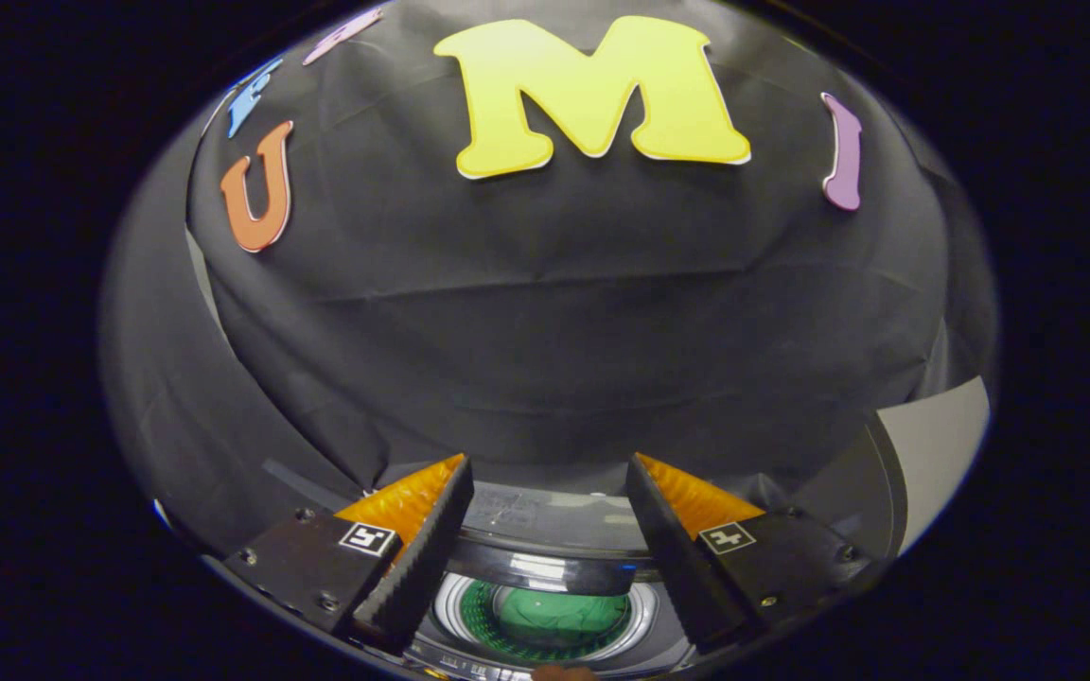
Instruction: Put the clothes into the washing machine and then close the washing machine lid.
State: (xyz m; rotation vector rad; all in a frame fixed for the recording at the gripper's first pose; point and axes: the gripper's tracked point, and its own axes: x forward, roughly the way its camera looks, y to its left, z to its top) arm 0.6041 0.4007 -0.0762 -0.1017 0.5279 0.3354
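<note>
To the left of the claw (550, 473), a draped black cloth (176, 397) hangs in loose folds, a paler strip showing along its inner edge. Ahead of the claw and rising well beyond it, the booth's black cloth wall (564, 322) fills the background, creased with faint horizontal fold lines. The two fingers (417, 558) stand wide apart with nothing gripped; each has a small square marker on its housing.

Between the fingers and below them sits the washing machine (545, 515), seen from above. Its top panel lies just past the fingertips, and a dark glossy lid edge (545, 574) crosses the gap between them. Under that edge the round drum opening (455, 605) shows a bright metal rim with a perforated wall, and a green garment (554, 617) lies inside the drum.

To the right of the claw, a dark curved surface gives way to a pale grey panel (938, 445) beyond the right finger.
</note>
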